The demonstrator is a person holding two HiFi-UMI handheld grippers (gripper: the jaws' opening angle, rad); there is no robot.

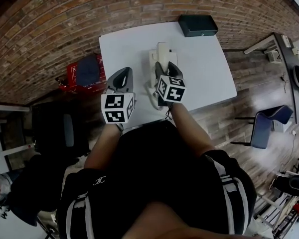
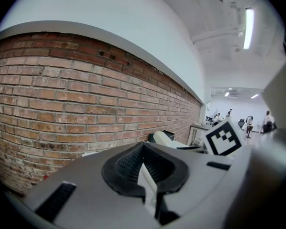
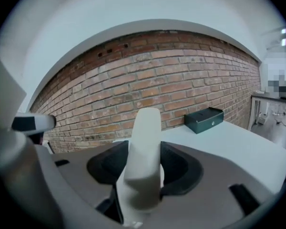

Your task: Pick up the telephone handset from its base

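My right gripper [image 1: 169, 72] is shut on the cream telephone handset [image 1: 162, 52], over the white phone base [image 1: 153, 63] on the white table [image 1: 204, 68]. In the right gripper view the handset [image 3: 144, 142] stands upright between the two dark pads of my right gripper [image 3: 144, 159], its upper end sticking out past them. A coiled cord [image 1: 154, 99] hangs near the table's front edge. My left gripper [image 1: 123, 74] hovers to the left of the phone with its jaws together and nothing in them. The left gripper view shows that left gripper [image 2: 144, 150], with the handset [image 2: 163, 138] beyond it.
A dark green box [image 1: 198, 25] lies at the table's far edge, in front of the brick wall, and the box [image 3: 204, 119] also shows in the right gripper view. A red crate [image 1: 74, 76] sits left of the table. A blue chair [image 1: 269, 121] stands to the right.
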